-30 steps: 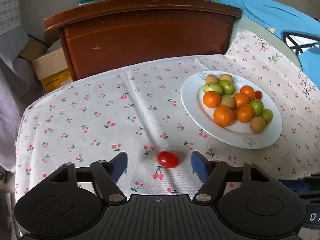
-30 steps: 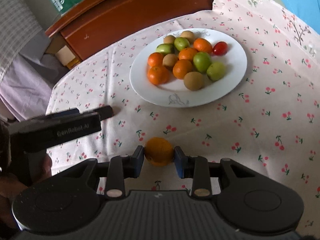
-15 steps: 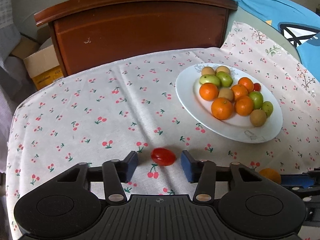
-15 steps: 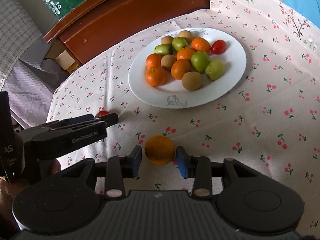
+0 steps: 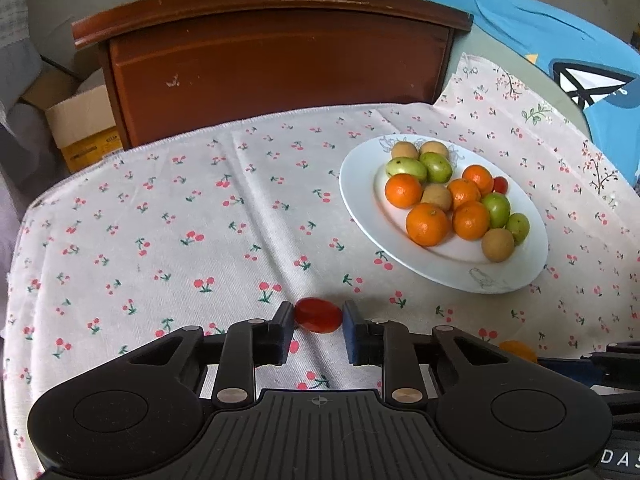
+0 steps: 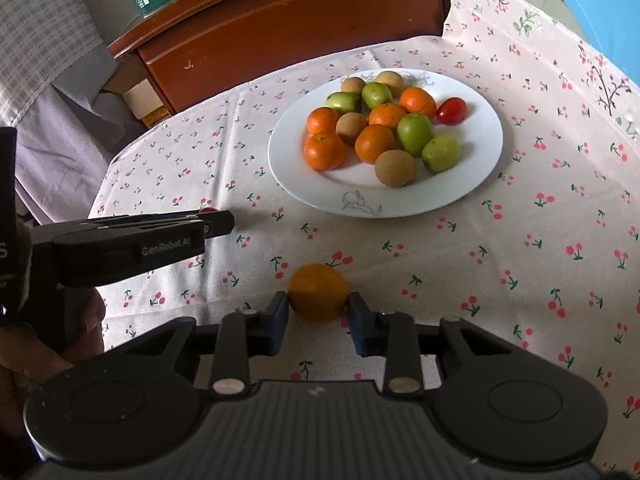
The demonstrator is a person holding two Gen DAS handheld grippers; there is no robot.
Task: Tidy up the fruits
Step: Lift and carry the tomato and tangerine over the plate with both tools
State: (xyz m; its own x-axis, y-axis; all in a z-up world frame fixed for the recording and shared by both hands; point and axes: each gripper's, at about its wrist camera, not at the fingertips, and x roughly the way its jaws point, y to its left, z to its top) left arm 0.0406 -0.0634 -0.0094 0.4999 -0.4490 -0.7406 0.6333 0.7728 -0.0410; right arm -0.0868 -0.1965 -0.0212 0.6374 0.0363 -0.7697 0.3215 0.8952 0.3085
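Note:
A red cherry tomato point(image 5: 319, 315) lies on the cherry-print cloth, and my left gripper point(image 5: 319, 317) is shut on it, a blue pad against each end. To the right, a small orange point(image 6: 318, 292) sits between the pads of my right gripper point(image 6: 318, 305). Its jaws are closing and both pads touch the fruit's sides. Further back stands a white plate point(image 6: 480, 148) piled with several oranges, green fruits, brown fruits and one tomato. In the right wrist view the left gripper's fingers point(image 6: 216, 222) reach in from the left.
A dark wooden headboard point(image 5: 276, 68) rises behind the table's far edge. A cardboard box point(image 5: 80, 128) sits on the floor at the left, and blue fabric point(image 5: 560, 40) lies at the back right. The cloth point(image 5: 180, 220) left of the plate point(image 5: 360, 204) is bare.
The left jaws have drawn in from wide open until they pinch the cherry tomato. The right jaws eased slightly off the orange, then pressed back on it. Neither hand has shifted.

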